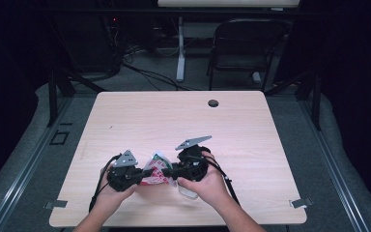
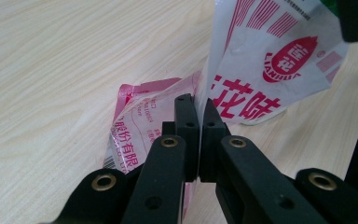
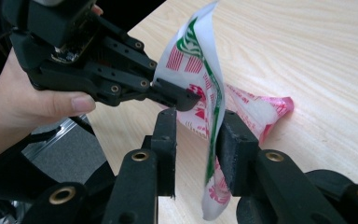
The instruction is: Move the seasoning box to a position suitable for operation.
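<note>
Left hand-held gripper [image 2: 196, 105]: jaws pressed together, pinching the edge of the red-and-white seasoning packet [image 1: 155, 173], which is held just above the near-centre of the table [image 1: 183, 121]. Right hand-held gripper [image 3: 196, 122]: jaws part spread, straddling the packet's upright film edge; can't tell if either pad touches it. Step looks like a two-handed tear or regrip. Next: right needs to clamp the film, then pull away from left. Both hands low, forearms converging.
</note>
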